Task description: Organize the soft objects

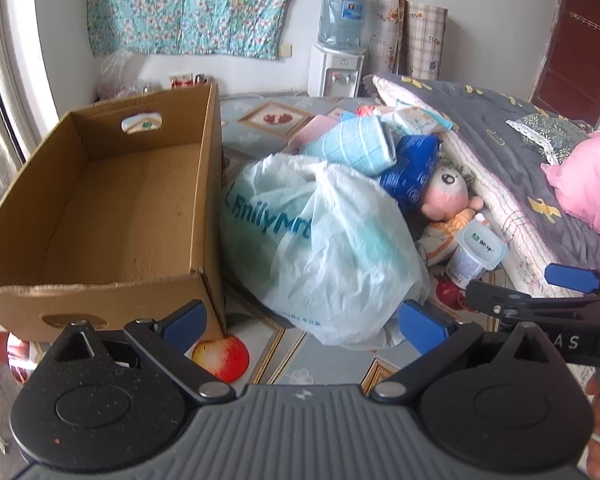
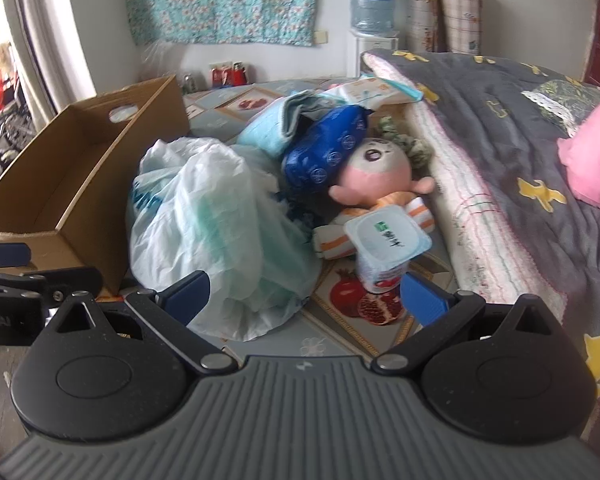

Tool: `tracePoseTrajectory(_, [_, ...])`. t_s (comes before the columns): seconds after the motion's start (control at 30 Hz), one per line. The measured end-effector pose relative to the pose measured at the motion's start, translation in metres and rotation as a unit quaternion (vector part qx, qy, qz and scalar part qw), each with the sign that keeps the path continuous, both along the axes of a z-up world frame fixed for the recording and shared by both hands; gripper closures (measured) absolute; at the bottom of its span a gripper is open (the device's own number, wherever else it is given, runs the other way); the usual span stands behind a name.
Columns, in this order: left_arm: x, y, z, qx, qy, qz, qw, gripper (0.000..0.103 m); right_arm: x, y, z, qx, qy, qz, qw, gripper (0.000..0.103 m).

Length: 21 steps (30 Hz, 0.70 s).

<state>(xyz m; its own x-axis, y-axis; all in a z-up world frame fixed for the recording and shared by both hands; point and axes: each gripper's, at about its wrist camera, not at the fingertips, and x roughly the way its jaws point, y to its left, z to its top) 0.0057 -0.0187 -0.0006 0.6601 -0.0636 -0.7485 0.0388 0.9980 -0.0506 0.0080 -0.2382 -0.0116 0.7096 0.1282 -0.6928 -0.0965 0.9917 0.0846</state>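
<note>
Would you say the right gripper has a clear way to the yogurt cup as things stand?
Probably yes. The right gripper is open, and the yogurt cup stands just ahead between its fingers, nothing in front. The plush doll lies right behind the cup and might get nudged.

Pink-faced plush doll (image 1: 446, 196): body partly hidden behind white yogurt cup (image 1: 474, 254) and translucent white plastic bag (image 1: 332, 248). Bag contents unreadable, only teal tint. Blue patterned soft pack (image 2: 326, 152): lower end tucked behind bag. Pink pillow (image 1: 594, 178) cut by right edge. Brown cardboard box (image 2: 80, 184) cut by left edge, right wrist view blurred.
</note>
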Motion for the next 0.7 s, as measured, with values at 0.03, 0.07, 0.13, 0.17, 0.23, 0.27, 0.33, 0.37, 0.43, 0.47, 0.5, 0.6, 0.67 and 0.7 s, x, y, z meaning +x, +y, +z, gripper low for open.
tracePoseTrajectory(0.03, [0.001, -0.003, 0.002, 0.003, -0.003, -0.003, 1.0, 0.001, 0.001, -0.006, 0.002, 0.003, -0.004, -0.004, 1.0, 0.001])
tracePoseTrajectory(0.07, [0.003, -0.005, 0.005, 0.005, -0.007, -0.008, 0.9999, 0.001, 0.002, -0.012, 0.005, 0.006, -0.011, -0.006, 1.0, 0.001])
tracePoseTrajectory(0.13, [0.008, -0.01, 0.011, 0.007, -0.016, -0.02, 0.9997, 0.001, 0.005, -0.024, 0.013, 0.008, -0.028, -0.006, 1.0, 0.001])
tracePoseTrajectory(0.17, [0.011, -0.011, 0.015, 0.008, -0.022, -0.028, 0.9993, 0.001, 0.008, -0.03, 0.018, 0.009, -0.037, -0.004, 0.999, 0.001])
tracePoseTrajectory(0.23, [0.019, -0.012, 0.025, 0.004, -0.035, -0.04, 0.9986, 0.001, 0.013, -0.043, 0.029, 0.016, -0.052, 0.0, 0.999, 0.001])
tracePoseTrajectory(0.27, [0.023, -0.011, 0.03, -0.002, -0.043, -0.044, 0.9981, 0.001, 0.016, -0.049, 0.034, 0.019, -0.062, 0.0, 0.998, 0.001])
tracePoseTrajectory(0.33, [0.033, -0.012, 0.04, -0.019, -0.063, -0.05, 0.9965, 0.001, 0.023, -0.059, 0.044, 0.031, -0.077, 0.005, 0.997, 0.001])
tracePoseTrajectory(0.37, [0.038, -0.012, 0.043, -0.027, -0.071, -0.052, 0.9957, 0.001, 0.028, -0.063, 0.048, 0.04, -0.079, 0.009, 0.996, 0.001])
tracePoseTrajectory(0.43, [0.05, -0.013, 0.047, -0.042, -0.085, -0.053, 0.9942, 0.001, 0.038, -0.07, 0.053, 0.062, -0.079, 0.014, 0.995, 0.001])
tracePoseTrajectory(0.47, [0.056, -0.015, 0.049, -0.044, -0.091, -0.055, 0.9934, 0.001, 0.045, -0.073, 0.054, 0.071, -0.079, 0.018, 0.994, 0.001])
tracePoseTrajectory(0.5, [0.063, -0.017, 0.049, -0.043, -0.094, -0.057, 0.993, 0.001, 0.052, -0.075, 0.056, 0.079, -0.079, 0.021, 0.994, 0.001])
tracePoseTrajectory(0.6, [0.082, -0.03, 0.048, -0.028, -0.105, -0.071, 0.9915, 0.003, 0.076, -0.078, 0.062, 0.098, -0.08, 0.035, 0.991, 0.001])
tracePoseTrajectory(0.67, [0.097, -0.038, 0.045, -0.023, -0.101, -0.08, 0.9914, 0.006, 0.093, -0.08, 0.066, 0.106, -0.083, 0.042, 0.99, 0.001])
tracePoseTrajectory(0.7, [0.106, -0.042, 0.044, -0.025, -0.096, -0.085, 0.9914, 0.007, 0.103, -0.082, 0.068, 0.108, -0.086, 0.043, 0.989, 0.001])
